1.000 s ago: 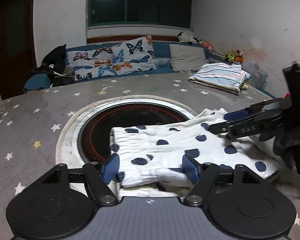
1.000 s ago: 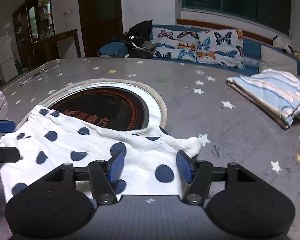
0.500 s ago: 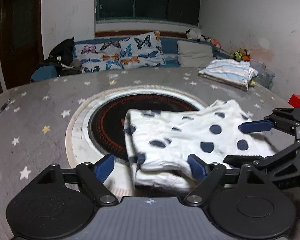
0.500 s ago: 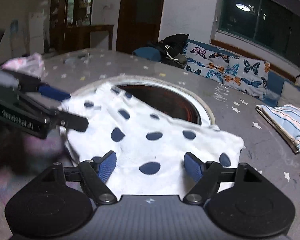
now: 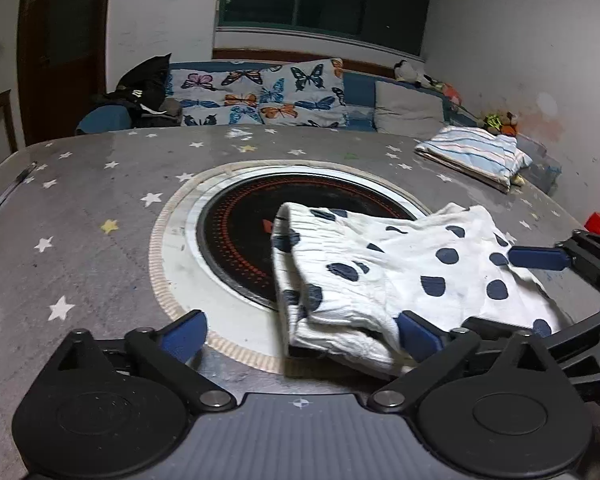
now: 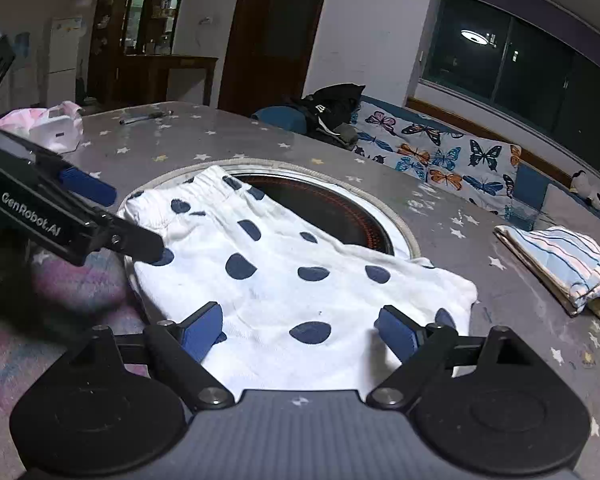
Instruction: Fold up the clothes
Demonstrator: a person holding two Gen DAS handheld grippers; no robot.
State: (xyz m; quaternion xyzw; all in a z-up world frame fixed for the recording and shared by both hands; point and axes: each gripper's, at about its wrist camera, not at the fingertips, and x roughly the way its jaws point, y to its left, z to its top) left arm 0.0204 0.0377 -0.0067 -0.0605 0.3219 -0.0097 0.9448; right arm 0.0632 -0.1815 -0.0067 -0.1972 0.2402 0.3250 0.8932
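Across the round plate (image 5: 236,236) set into the middle of the grey star-patterned surface (image 5: 100,184) lies the white garment with dark blue dots (image 5: 400,272), folded over on itself, its gathered waistband end resting on the dark disc and the rest spreading onto the surface on the right of my left camera's view. My left tool (image 5: 304,334) stands with its blue pads spread wide apart; the jaws have just been opening, and the near folded corner of the garment sits between them, just beside the right pad, with nothing pinched. My right tool (image 6: 298,330) has also just been opening and stands apart, the hem end of the garment lying flat between its pads, free of both as far as I can see. In the right camera's view my left tool (image 6: 112,220) reaches in from the left at the waistband end, one finger lying over the cloth's edge there. In the left camera's view my right tool (image 5: 500,292) enters from the right edge, its fingers spread over the far end of the cloth.

Farther back on the surface a folded striped cloth (image 6: 568,264) sits well apart from the dotted one. Behind the surface runs a bench with butterfly cushions (image 5: 260,96) and a dark bag (image 5: 148,88). A pen (image 6: 146,117) and a pink bundle (image 6: 48,126) lie near the far left corner in the right camera's view.
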